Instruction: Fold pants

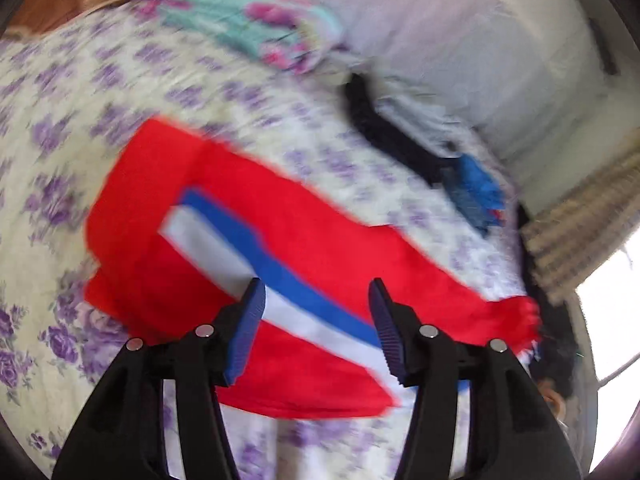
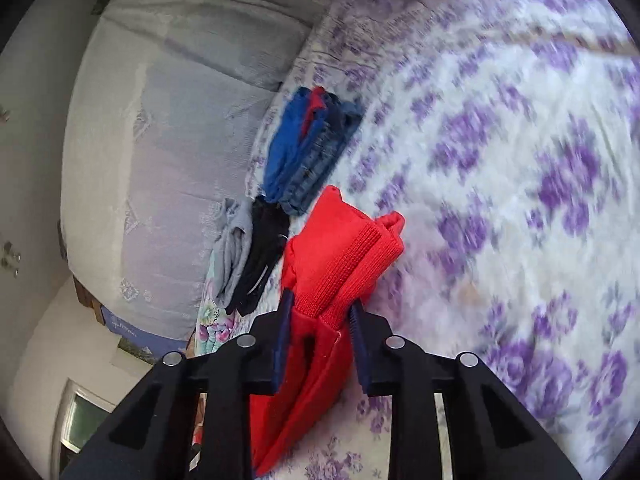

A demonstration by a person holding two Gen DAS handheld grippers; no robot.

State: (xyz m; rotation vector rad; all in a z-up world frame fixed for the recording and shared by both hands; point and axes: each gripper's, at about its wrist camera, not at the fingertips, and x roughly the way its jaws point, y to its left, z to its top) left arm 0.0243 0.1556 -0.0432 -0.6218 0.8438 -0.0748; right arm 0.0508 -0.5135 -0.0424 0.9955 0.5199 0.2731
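The red pants [image 1: 280, 248], with a blue and white stripe down the side, lie spread on the flowered bedspread [image 1: 80, 92] just ahead of and beneath the left claw [image 1: 316, 320], whose fingers stand spread with nothing between them. The right claw [image 2: 320, 320] is pinching the ribbed red cuff [image 2: 352, 256] of the pants, which bunches up right in front of its fingertips and trails back under it. Judging by this, the step in hand is carrying that cuff end over the rest of the cloth to make a fold. To do it well, the right claw should keep its pinch firm and carry the cuff low and straight so the stripe lines up edge on edge, while the left claw comes down on the cloth below it to pin the fold line. Beyond the right claw, to its left, piles of folded clothes [image 2: 308, 148] sit close by; the cuff should stay apart from them.
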